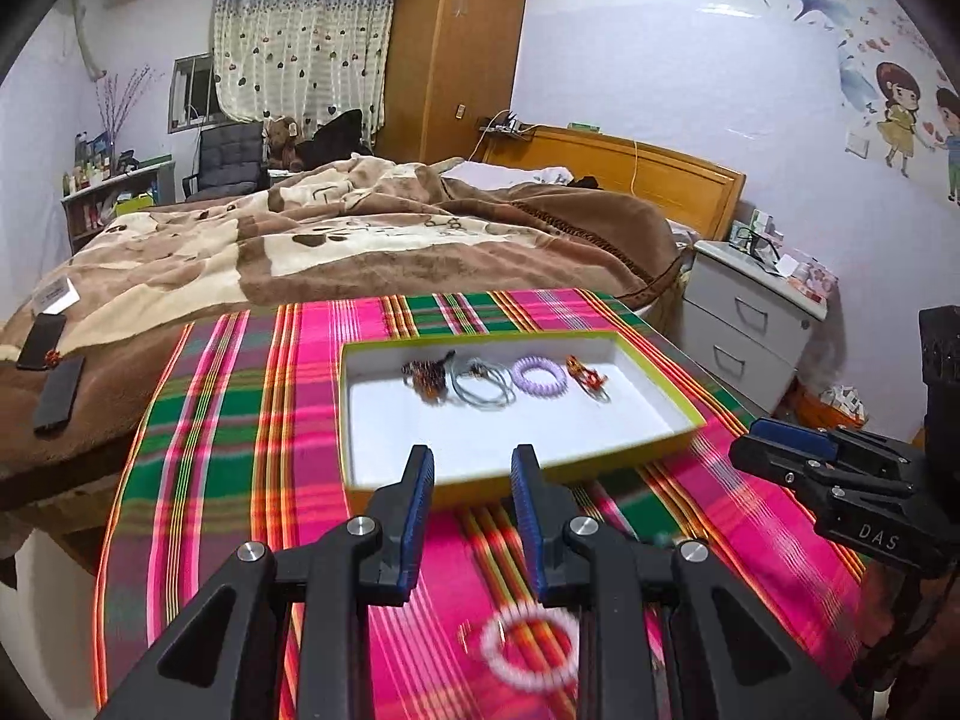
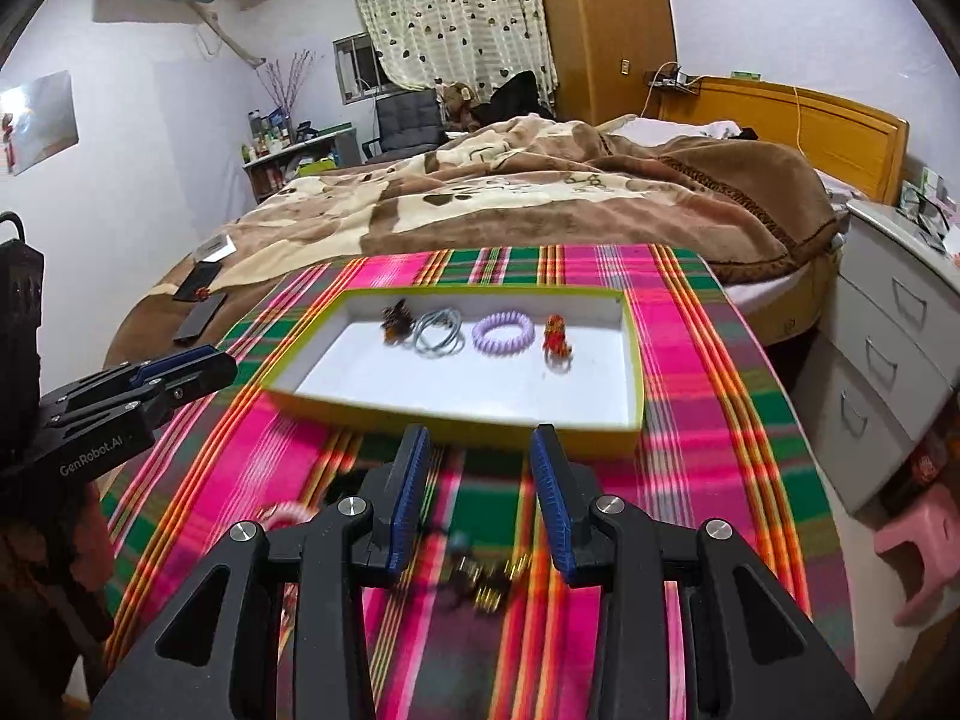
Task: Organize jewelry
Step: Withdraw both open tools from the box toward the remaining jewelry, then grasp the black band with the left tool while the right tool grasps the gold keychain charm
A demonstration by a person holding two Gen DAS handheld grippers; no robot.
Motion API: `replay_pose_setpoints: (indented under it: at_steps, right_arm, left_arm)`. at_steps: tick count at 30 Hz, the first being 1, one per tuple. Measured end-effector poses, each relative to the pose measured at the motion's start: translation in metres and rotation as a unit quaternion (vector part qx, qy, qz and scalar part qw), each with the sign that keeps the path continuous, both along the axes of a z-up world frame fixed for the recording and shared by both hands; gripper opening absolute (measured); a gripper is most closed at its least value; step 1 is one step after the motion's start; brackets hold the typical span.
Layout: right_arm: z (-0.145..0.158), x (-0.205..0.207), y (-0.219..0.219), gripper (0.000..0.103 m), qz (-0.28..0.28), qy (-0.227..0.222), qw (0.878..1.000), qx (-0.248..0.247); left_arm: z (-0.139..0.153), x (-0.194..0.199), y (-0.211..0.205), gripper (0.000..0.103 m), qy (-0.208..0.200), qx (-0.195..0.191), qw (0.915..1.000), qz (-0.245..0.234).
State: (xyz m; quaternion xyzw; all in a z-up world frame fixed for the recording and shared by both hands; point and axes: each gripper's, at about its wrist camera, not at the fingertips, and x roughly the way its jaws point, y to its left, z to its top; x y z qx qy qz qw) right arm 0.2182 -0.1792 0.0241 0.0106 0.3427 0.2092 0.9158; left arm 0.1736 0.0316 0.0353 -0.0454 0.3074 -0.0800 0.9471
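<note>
A shallow white box with a yellow-green rim (image 1: pixel 654 387) (image 2: pixel 630 354) sits on the plaid cloth. In it lie a brown beaded piece (image 1: pixel 427 375) (image 2: pixel 397 319), grey hair ties (image 1: pixel 483 385) (image 2: pixel 438 331), a purple coil tie (image 1: pixel 539 376) (image 2: pixel 503 332) and a red-orange piece (image 1: pixel 585 377) (image 2: pixel 556 337). My left gripper (image 1: pixel 472 468) is open above the cloth, a pink-white bracelet (image 1: pixel 531 648) blurred beneath it. My right gripper (image 2: pixel 479 447) is open above a dark-and-gold jewelry piece (image 2: pixel 483 576). The bracelet's edge also shows in the right wrist view (image 2: pixel 287 515).
The plaid cloth (image 1: pixel 240 420) (image 2: pixel 708 420) covers a small table against a bed with a brown blanket (image 1: pixel 360 240). Phones (image 1: pixel 51 369) lie on the bed. A grey drawer unit (image 2: pixel 888 348) and a pink stool (image 2: pixel 921 546) stand at the right.
</note>
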Motion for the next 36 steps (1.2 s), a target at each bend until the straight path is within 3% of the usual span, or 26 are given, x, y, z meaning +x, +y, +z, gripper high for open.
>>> replay_pose_setpoints:
  at_steps: [8, 17, 28, 36]
  right_arm:
    - [-0.011, -0.046, -0.013, 0.036, -0.01, 0.013, 1.0, 0.005]
    - [-0.018, -0.075, -0.021, 0.036, -0.018, 0.017, 1.0, 0.002]
    - [-0.027, -0.078, -0.025, 0.036, -0.025, 0.029, 0.999, 0.003]
    - [-0.04, -0.056, -0.02, 0.036, -0.026, 0.049, 0.998, -0.011]
  left_arm:
    - [-0.009, -0.05, -0.005, 0.026, 0.005, 0.0, 1.0, -0.006]
    - [-0.014, -0.078, -0.015, 0.026, 0.009, 0.001, 0.9997, -0.021]
    - [-0.023, -0.076, -0.023, 0.026, 0.021, 0.001, 0.9993, -0.03]
    - [-0.034, -0.052, -0.026, 0.026, 0.042, 0.006, 0.9987, -0.029]
